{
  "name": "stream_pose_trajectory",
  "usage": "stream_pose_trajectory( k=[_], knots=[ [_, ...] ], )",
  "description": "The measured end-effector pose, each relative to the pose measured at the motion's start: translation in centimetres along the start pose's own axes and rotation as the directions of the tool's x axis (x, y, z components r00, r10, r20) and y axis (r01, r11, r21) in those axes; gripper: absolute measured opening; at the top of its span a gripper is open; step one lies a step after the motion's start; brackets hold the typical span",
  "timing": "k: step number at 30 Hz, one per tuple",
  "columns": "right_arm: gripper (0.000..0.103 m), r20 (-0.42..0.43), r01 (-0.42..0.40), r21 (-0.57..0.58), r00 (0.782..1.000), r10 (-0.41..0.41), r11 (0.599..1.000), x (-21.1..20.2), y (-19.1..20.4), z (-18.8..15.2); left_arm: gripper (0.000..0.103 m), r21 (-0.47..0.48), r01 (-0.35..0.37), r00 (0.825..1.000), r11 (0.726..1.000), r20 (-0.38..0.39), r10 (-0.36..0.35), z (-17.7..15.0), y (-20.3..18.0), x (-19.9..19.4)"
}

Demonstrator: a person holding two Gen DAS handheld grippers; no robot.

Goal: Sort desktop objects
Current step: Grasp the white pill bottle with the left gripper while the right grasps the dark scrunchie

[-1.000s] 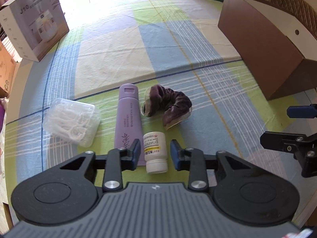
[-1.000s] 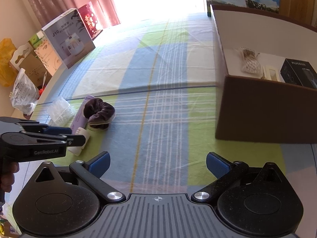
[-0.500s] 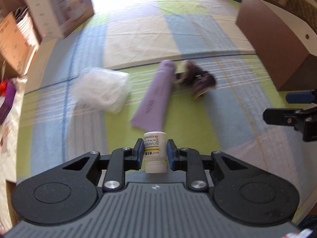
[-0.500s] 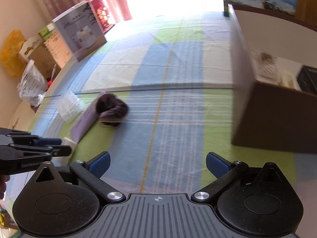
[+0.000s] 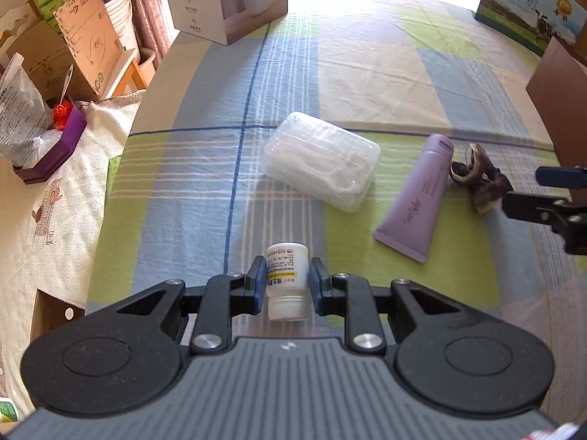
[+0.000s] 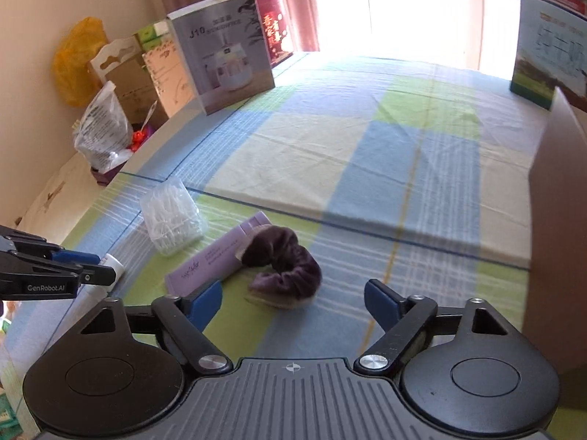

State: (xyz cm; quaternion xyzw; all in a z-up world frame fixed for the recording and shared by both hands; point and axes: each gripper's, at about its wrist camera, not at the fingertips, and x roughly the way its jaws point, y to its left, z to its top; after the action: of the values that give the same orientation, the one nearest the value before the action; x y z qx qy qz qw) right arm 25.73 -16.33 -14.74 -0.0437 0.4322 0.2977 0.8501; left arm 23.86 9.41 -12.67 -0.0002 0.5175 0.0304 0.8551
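Gripping white bottle [image 5: 286, 281] between pads | left claw [image 5: 286, 286] | right claw [image 6: 293, 302] spread, empty

Open checked cloth [image 5: 190, 190] left of clear plastic box [image 5: 321, 159]; purple tube [image 5: 418, 194] and scrunchie [image 5: 484, 179] crowded the right, brown box [image 6: 557, 190] beyond.

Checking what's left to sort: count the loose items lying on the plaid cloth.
3: clear plastic box of floss picks at left, lilac squeeze tube beside it, dark purple velvet scrunchie against the tube's cap end. The small white pill bottle is gripped.
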Motion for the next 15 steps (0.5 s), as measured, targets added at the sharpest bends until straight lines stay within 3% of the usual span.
stream_pose_trajectory(
  k=[9,15],
  knots=[
    [0.049,-0.056,-0.001,-0.038,0.998,-0.001,0.999,4.4,0.1,0.7,0.022,-0.009,-0.004,1.0,1.0,0.006,0.004,0.4,0.0,0.6],
    [0.034,-0.059,-0.019,-0.053,0.998,0.016,0.998,4.5,0.0,0.6,0.023,-0.019,-0.015,1.0,1.0,-0.016,0.015,0.1,-0.1,1.2]
  ],
)
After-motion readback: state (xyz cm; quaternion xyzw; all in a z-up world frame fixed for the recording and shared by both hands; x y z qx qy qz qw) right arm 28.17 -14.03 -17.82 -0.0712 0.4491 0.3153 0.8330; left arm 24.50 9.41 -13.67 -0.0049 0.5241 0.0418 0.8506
